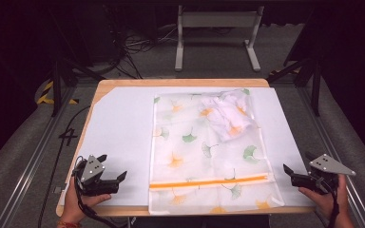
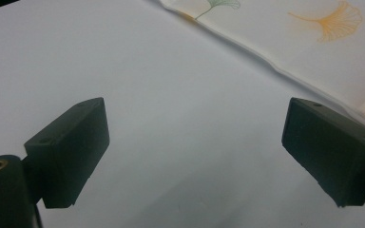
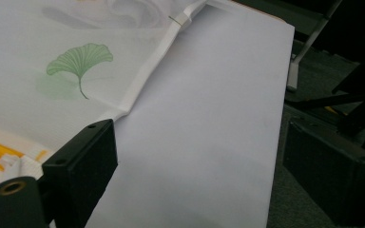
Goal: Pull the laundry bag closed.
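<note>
Ginkgo-print bag (image 1: 204, 152) flat on white board (image 1: 119, 128), left gripper (image 1: 105, 179), right gripper (image 1: 295, 175) (both spread, empty) flanking it

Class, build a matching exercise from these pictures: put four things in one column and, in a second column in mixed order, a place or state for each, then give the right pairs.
Things
1. left gripper
2. right gripper
3. orange zipper strip
4. crumpled white cloth

Places or states
A. runs across the near end of the leaf-print mesh bag
B. open, at the table's near right corner
C. lies in the bag's far right part
D. open, over the white board, left of the bag

Pairs: 1-D, 2-B, 3-A, 4-C
</note>
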Motion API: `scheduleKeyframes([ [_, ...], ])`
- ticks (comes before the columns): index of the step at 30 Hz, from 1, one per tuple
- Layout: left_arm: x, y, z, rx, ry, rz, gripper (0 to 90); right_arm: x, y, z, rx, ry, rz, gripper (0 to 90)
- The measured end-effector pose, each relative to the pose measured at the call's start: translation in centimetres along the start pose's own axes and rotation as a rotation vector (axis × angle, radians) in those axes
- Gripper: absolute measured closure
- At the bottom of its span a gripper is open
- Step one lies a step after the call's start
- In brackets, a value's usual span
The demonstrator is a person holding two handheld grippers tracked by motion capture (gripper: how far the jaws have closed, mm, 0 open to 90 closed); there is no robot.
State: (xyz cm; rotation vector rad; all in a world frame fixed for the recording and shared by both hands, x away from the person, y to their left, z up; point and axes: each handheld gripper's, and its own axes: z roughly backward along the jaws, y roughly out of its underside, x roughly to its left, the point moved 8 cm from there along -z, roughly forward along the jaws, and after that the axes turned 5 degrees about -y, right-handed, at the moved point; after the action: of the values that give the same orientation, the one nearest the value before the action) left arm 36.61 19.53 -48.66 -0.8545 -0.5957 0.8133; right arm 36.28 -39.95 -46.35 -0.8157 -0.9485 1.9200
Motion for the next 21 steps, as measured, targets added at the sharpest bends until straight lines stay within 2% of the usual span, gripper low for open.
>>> scheduleKeyframes([
  [4,-0.24,-0.06,-0.08,0.0,0.005,-0.011,9.5,0.12,-0.1,-0.01,-0.001,0.003,0.015,11.9],
  [7,-0.24,-0.01,-0.2,0.009,-0.016,-0.029,10.5,0.19,0.05,-0.07,0.014,0.009,0.019,13.3],
  [10,-0.38,-0.14,-0.12,0.006,-0.007,-0.031,10.7,0.35,0.11,-0.15,0.022,0.016,0.031,13.3],
  [15,-0.49,-0.32,0.0,0.0,-0.005,-0.033,10.7,0.47,0.06,-0.07,0.02,0.007,0.015,13.5],
  [21,-0.73,-0.38,-0.05,-0.001,0.007,-0.043,10.7,0.67,0.05,0.05,0.021,0.013,0.023,12.7],
])
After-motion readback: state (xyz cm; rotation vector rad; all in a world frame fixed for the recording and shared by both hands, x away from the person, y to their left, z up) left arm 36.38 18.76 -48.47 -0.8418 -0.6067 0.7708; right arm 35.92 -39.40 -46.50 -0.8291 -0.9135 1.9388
